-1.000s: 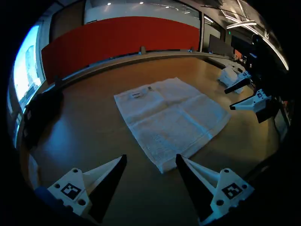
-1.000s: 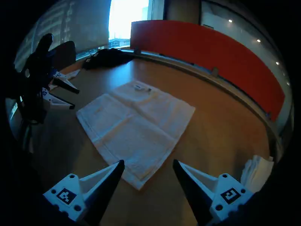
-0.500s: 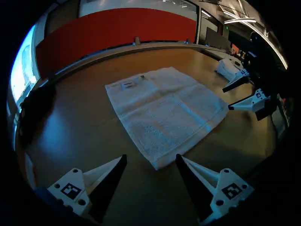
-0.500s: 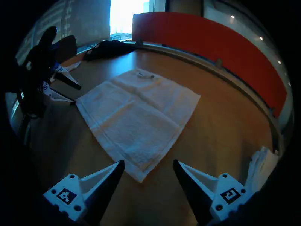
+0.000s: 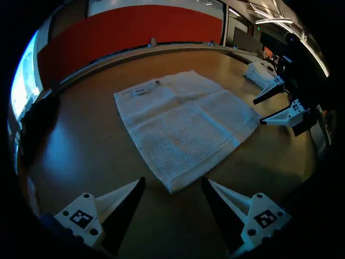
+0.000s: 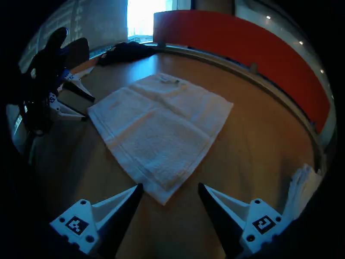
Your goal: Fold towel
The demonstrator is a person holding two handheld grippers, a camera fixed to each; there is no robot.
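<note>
The left claw [image 5: 172, 181] is spread wide and holds nothing. In the left gripper view its two fingers rise from the bottom of the frame, and the near corner of the towel [image 5: 185, 125] lies in the gap between their tips. The right claw [image 6: 169, 185] is just as wide and also empty, with another towel corner between its tips at bottom centre of the right gripper view.

The white towel lies flat and unfolded on the wooden table [image 5: 86, 142], mid-frame in both views, with a small label [image 5: 140, 91] near its far edge. Each claw shows at the other view's side edge, just beside the towel. A stack of white cloth [image 6: 302, 185] sits at lower right, and a dark bag [image 6: 125, 52] and a red panel [image 6: 241, 43] lie toward the top.
</note>
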